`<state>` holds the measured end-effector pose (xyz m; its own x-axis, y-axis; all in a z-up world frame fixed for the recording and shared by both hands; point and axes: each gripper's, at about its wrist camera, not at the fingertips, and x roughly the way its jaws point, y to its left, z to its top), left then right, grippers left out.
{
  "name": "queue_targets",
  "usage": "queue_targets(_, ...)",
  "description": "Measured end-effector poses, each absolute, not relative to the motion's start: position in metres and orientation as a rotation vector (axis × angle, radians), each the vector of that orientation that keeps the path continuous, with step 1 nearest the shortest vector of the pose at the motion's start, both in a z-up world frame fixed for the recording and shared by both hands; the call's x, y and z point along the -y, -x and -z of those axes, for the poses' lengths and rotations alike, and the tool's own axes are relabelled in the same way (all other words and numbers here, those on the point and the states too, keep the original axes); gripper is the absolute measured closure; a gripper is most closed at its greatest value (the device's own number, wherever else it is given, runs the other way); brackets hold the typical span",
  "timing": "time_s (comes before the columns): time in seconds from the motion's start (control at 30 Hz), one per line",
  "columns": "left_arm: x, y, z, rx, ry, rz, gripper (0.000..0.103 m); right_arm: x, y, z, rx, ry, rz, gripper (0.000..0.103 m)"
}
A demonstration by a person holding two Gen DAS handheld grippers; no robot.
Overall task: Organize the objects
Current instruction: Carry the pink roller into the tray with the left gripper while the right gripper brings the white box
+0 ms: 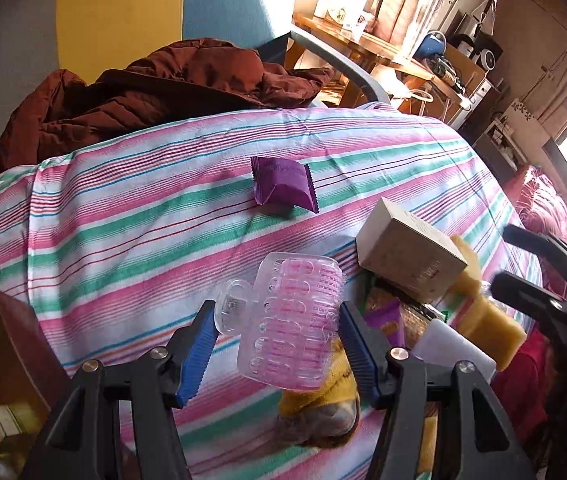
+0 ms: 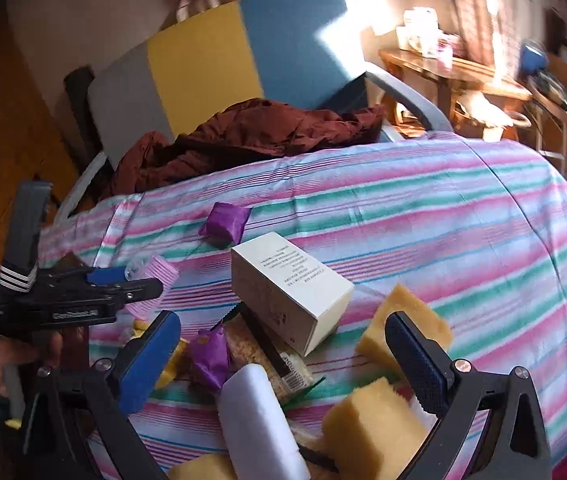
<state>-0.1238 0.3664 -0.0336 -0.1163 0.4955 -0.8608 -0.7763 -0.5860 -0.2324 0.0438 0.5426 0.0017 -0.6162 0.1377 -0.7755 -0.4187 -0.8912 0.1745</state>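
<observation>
So the hair roller (image 1: 289,324), the clear plastic one with the pink core, sits low in the middle of the left wrist frame, right between the blue pads. Its long axis runs up and down the frame, tilted a bit toward the upper right, so it lies along the fingers, not across them. The left gripper (image 1: 279,344) has its jaws spread with the roller in the gap; the right pad (image 1: 357,344) looks like it's touching or nearly touching it, the left pad clearly isn't, so I wouldn't call it gripped.

Left gripper is obviously the nearer one. The right gripper (image 2: 283,356) is wide open over the pile at the bottom of its own frame: yellow sponges (image 2: 371,424), a white block (image 2: 259,420), a cardboard box (image 2: 287,292). A purple packet (image 1: 283,186) lies alone further up on the striped sheet (image 1: 123,200).
</observation>
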Motion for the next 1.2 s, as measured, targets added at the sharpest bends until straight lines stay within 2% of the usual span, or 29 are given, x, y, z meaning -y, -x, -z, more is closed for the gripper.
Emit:
queue_targets(0.13,-0.338,0.117,0.021,-0.273,1.257,-1.843,0.042,-0.551,-0.001,0.011,-0.255,1.385,-2.535,0.000)
queue_targets(0.27,-0.308,0.111,0.015,-0.222,1.264,-1.863,0.042,-0.567,0.032,0.036,-0.227,1.545,-2.500,0.000)
queue_targets(0.37,-0.289,0.106,0.012,-0.210,1.254,-1.888,0.042,-0.573,0.044,0.054,-0.299,1.659,-2.503,0.003)
queue_targets(0.4,-0.283,0.106,0.010,-0.193,1.248,-1.896,0.042,-0.571,0.046,0.058,-0.303,1.681,-2.498,0.015)
queue_targets(0.43,-0.278,0.106,0.009,-0.171,1.240,-1.898,0.042,-0.568,0.045,0.060,-0.288,1.689,-2.491,0.035)
queue_targets(0.6,-0.261,0.113,-0.004,-0.014,1.235,-1.887,0.042,-0.553,0.030,0.045,-0.263,1.616,-2.520,0.050)
queue_targets(0.83,-0.246,0.107,-0.024,0.109,1.199,-1.830,0.042,-0.546,-0.001,0.006,-0.299,1.423,-2.536,0.051)
queue_targets(0.93,-0.251,0.094,-0.028,0.025,1.172,-1.858,0.042,-0.537,-0.011,-0.009,-0.318,1.358,-2.562,0.051)
queue_targets(1.0,-0.251,0.087,-0.032,0.057,1.151,-1.807,0.042,-0.529,-0.015,-0.016,-0.312,1.332,-2.575,0.051)
queue_targets(1.07,-0.252,0.086,-0.031,0.007,1.151,-1.856,0.043,-0.520,-0.017,-0.021,-0.308,1.313,-2.586,0.051)
queue_targets(1.13,-0.240,0.093,-0.029,0.193,1.221,-1.741,0.043,-0.512,-0.020,-0.025,-0.310,1.296,-2.599,0.051)
queue_targets(1.2,-0.235,0.086,-0.041,0.136,1.141,-1.819,0.043,-0.504,-0.024,-0.029,-0.314,1.276,-2.611,0.051)
